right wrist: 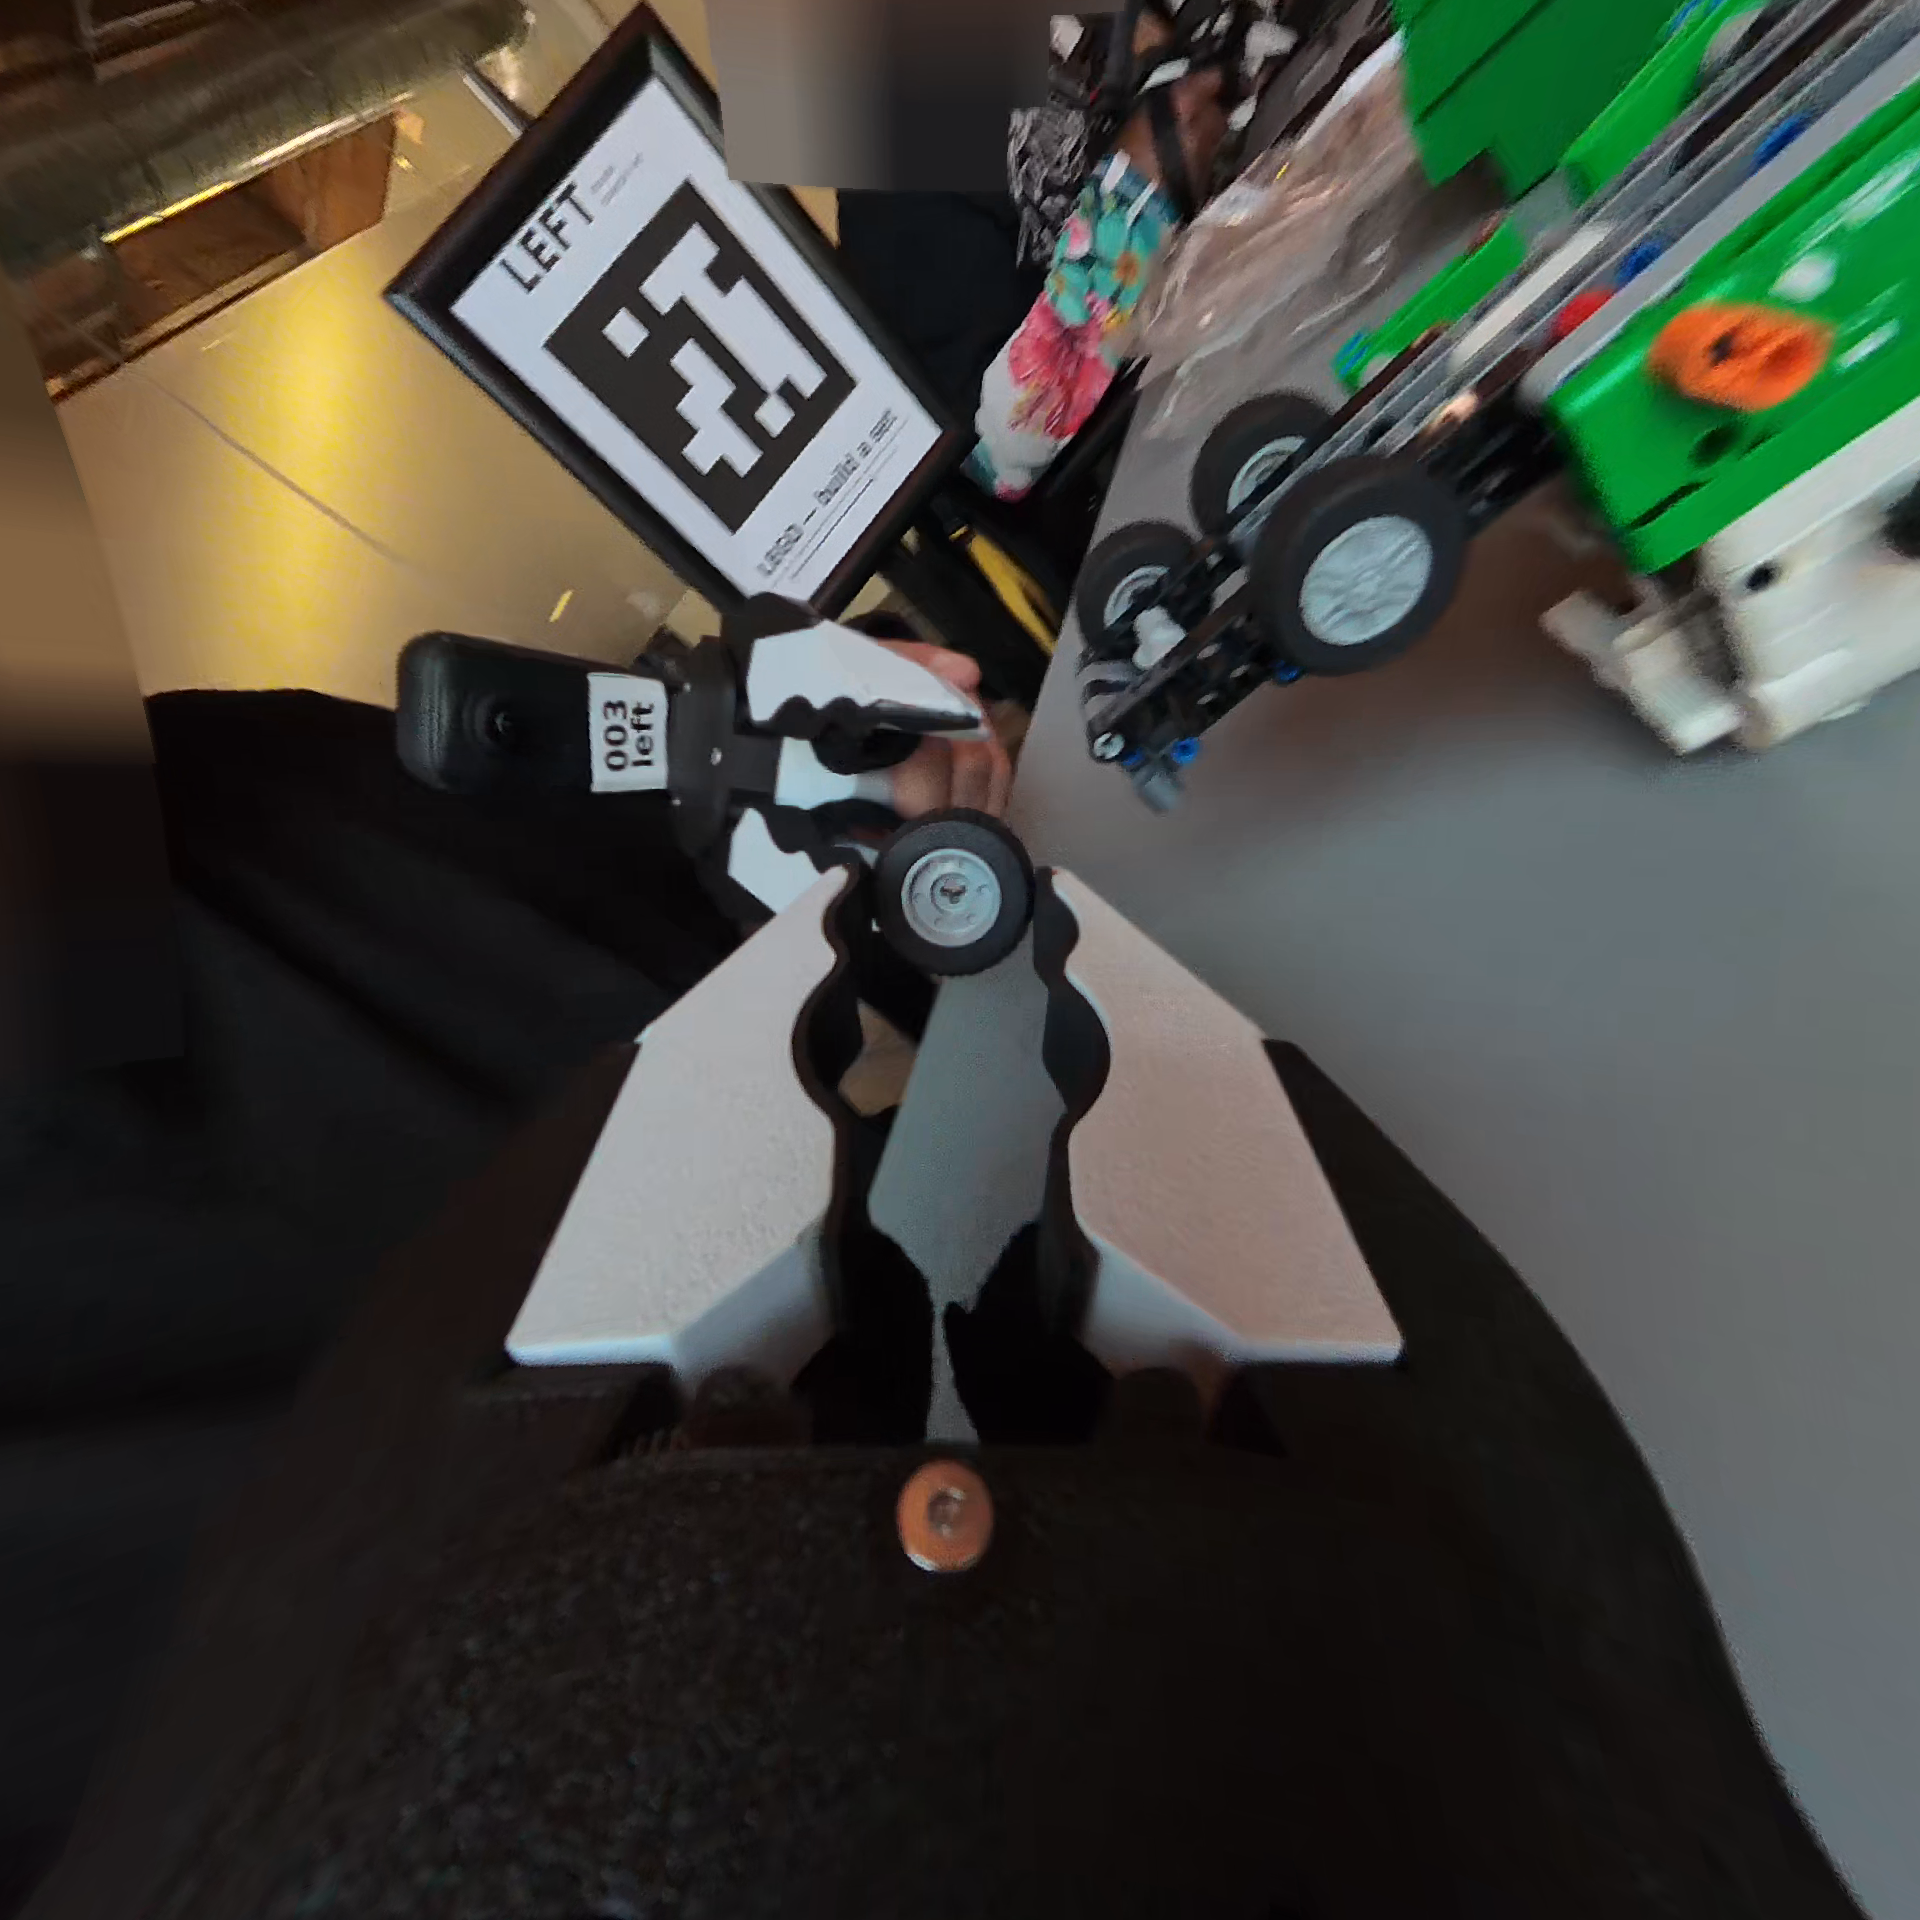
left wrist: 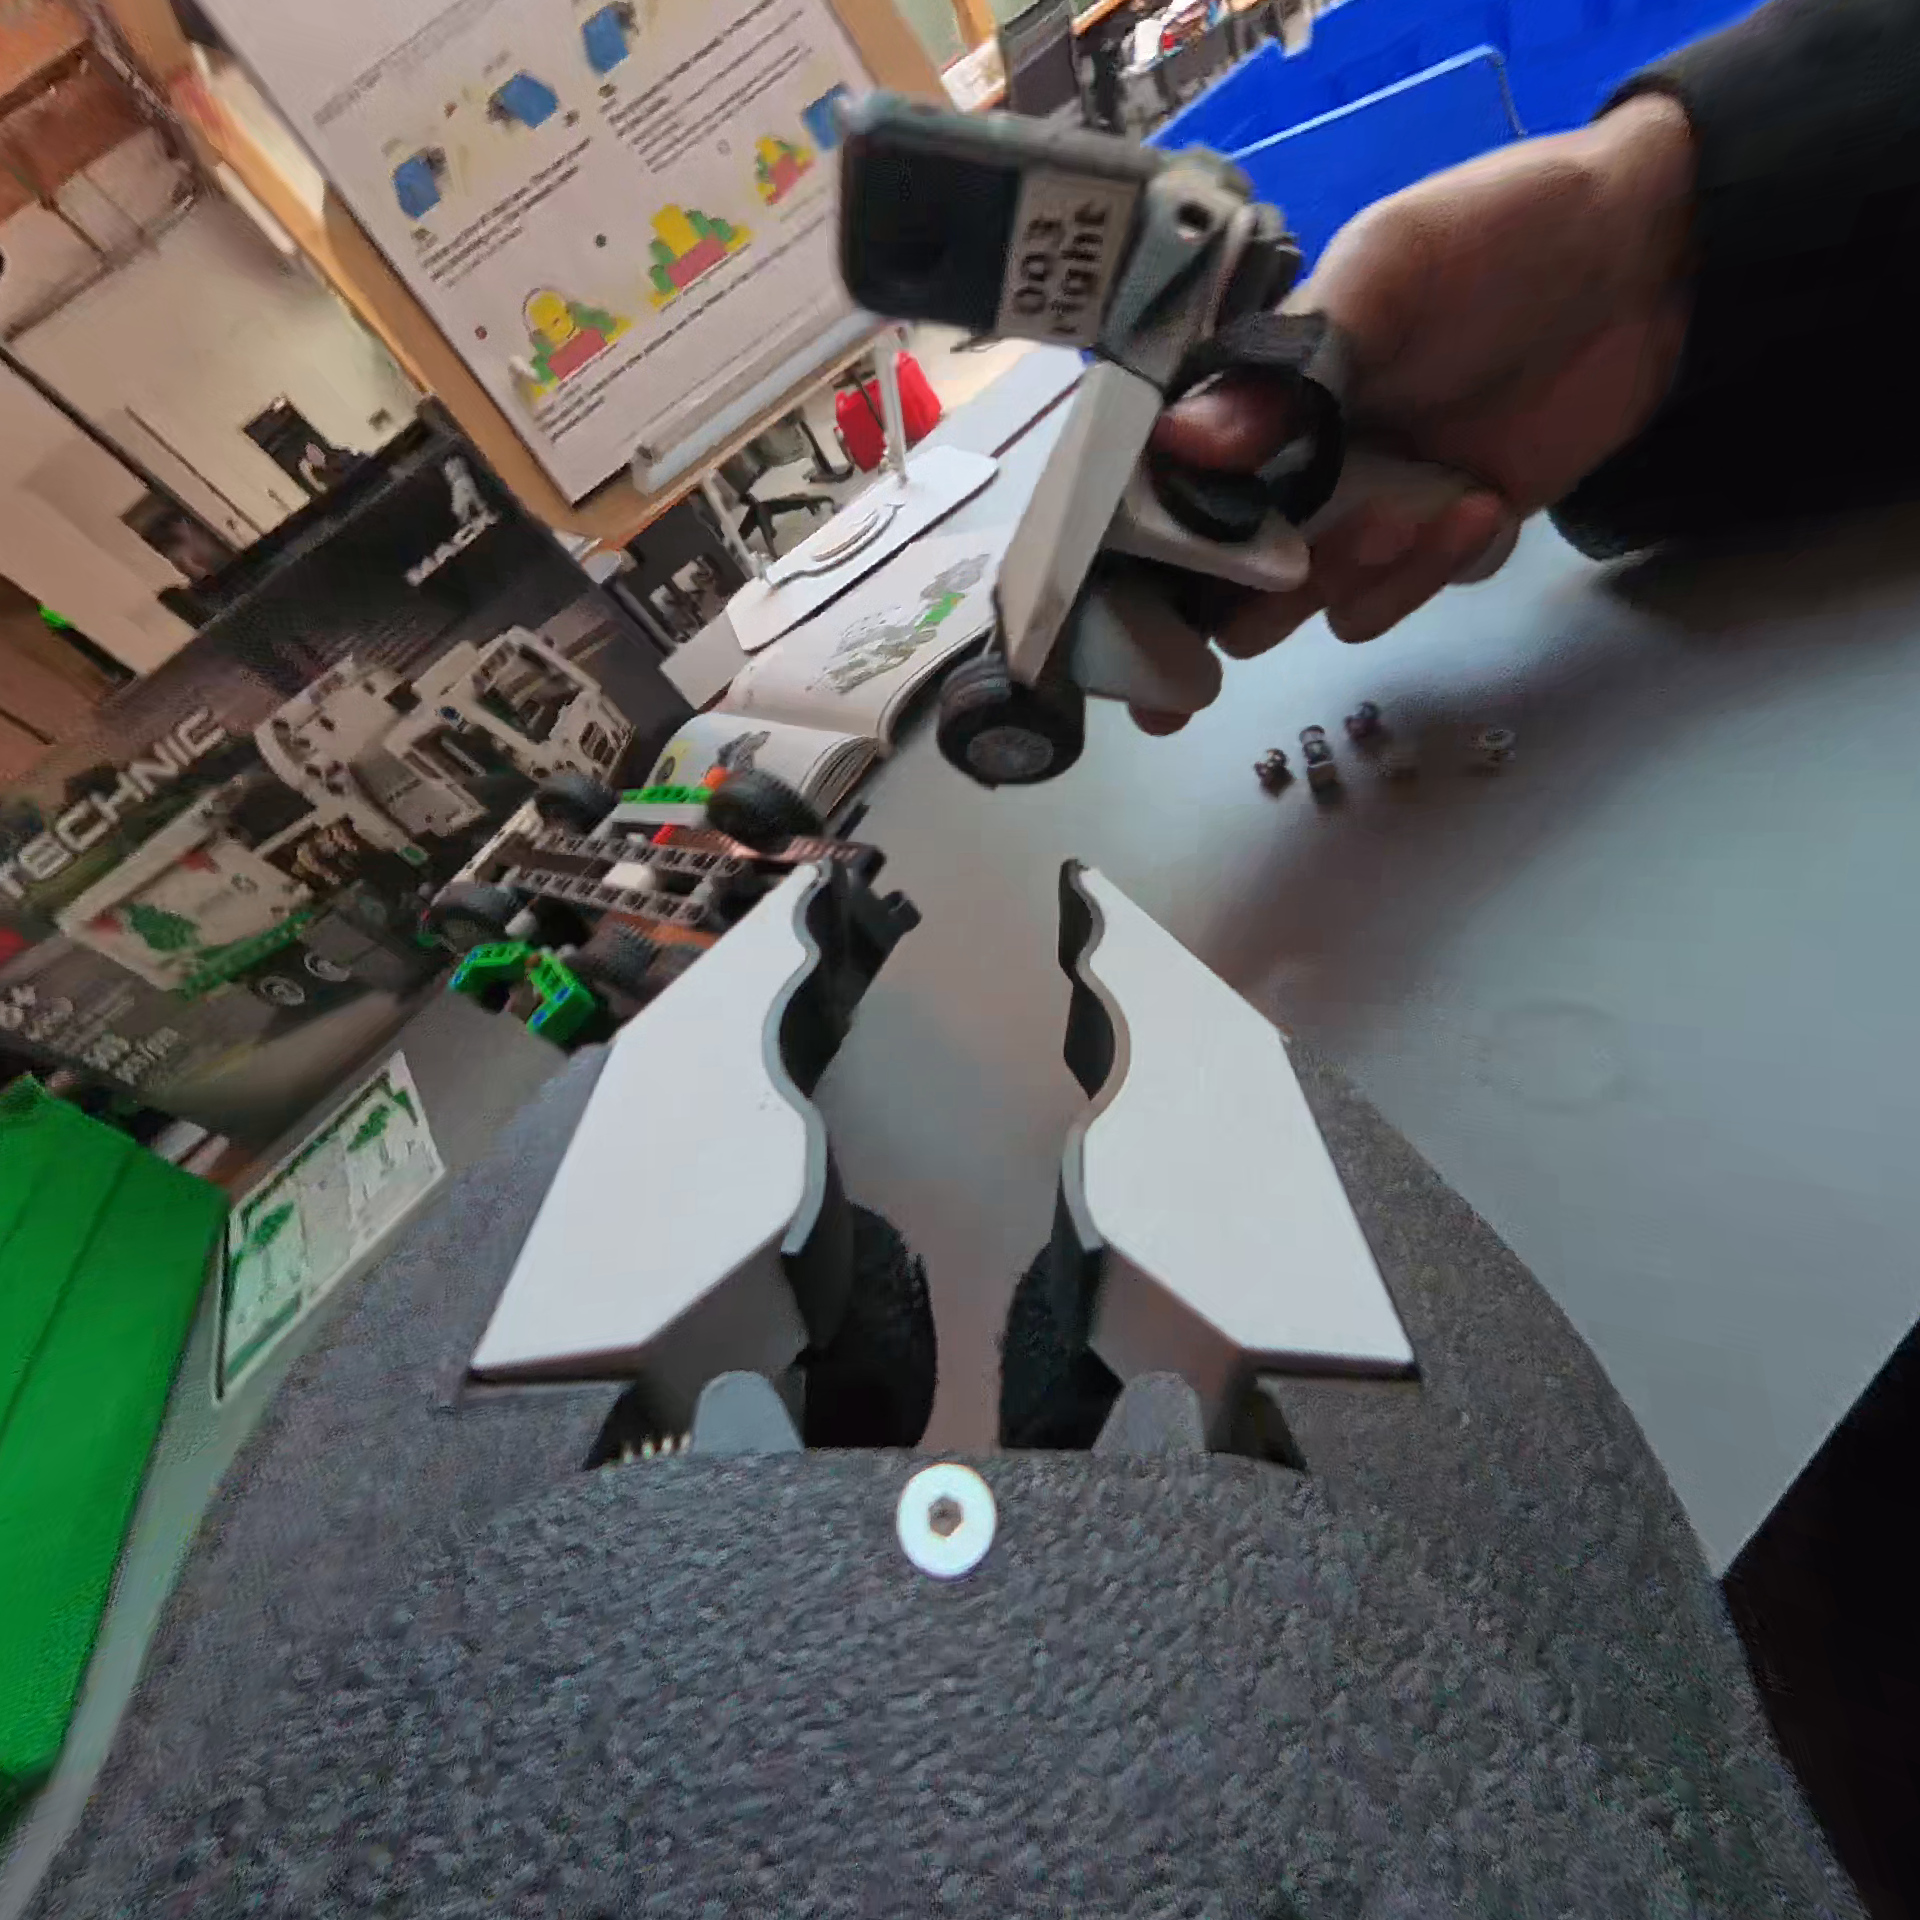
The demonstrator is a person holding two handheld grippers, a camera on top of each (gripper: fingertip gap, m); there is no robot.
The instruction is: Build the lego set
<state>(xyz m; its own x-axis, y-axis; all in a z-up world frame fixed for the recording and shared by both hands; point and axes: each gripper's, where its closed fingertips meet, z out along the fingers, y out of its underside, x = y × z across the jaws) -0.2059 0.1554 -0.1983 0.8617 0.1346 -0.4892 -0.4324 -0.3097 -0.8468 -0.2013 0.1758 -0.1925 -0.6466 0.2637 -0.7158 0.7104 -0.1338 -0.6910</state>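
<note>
My right gripper (right wrist: 951,914) is shut on a small black wheel (right wrist: 954,896) with a grey hub, held in the air above the grey table (right wrist: 1403,1039). In the left wrist view the right gripper (left wrist: 1023,675) and the wheel (left wrist: 1003,727) hang above the table, held by a hand. My left gripper (left wrist: 945,894) is open and empty, low over the table. The dark truck chassis (left wrist: 665,852) with black wheels lies ahead to its left. In the right wrist view the chassis (right wrist: 1299,561) sits at the upper right next to a green and white body (right wrist: 1714,364).
Several small dark pins (left wrist: 1320,758) lie on the table at the right. An open instruction booklet (left wrist: 862,665), the set's box (left wrist: 260,779), a sticker sheet (left wrist: 322,1226) and a green bin (left wrist: 83,1351) stand at the left. A framed marker sign (right wrist: 665,364) stands behind my left gripper (right wrist: 883,769). Less than 4 cm separates the two grippers' tips.
</note>
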